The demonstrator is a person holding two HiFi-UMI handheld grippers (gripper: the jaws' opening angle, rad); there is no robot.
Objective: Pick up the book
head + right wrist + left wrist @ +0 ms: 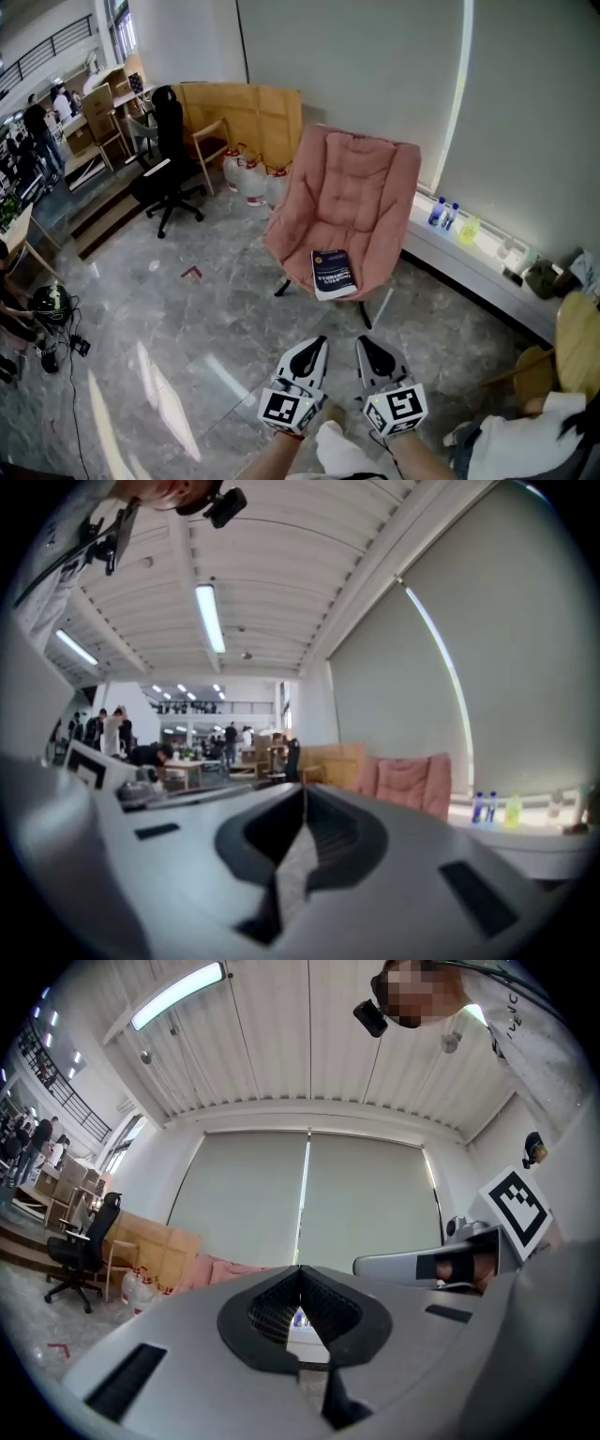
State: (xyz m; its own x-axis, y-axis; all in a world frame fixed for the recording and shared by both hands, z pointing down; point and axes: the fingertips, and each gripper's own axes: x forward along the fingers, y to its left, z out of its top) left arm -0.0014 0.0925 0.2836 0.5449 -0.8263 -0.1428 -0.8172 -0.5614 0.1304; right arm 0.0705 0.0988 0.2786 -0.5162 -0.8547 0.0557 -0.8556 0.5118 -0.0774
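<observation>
Now: book (333, 273) lies flat on pink chair (356, 187) seat, cover print too small to read. Left gripper (317, 345) and right gripper (366, 345) side by side, jaws together, empty, well short of the chair. Forearms cut off by the frame edge.

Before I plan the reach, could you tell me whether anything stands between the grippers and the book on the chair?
Nothing visible does. The book lies uncovered at the front of the chair seat, and only floor lies between it and the left gripper and right gripper.
</observation>
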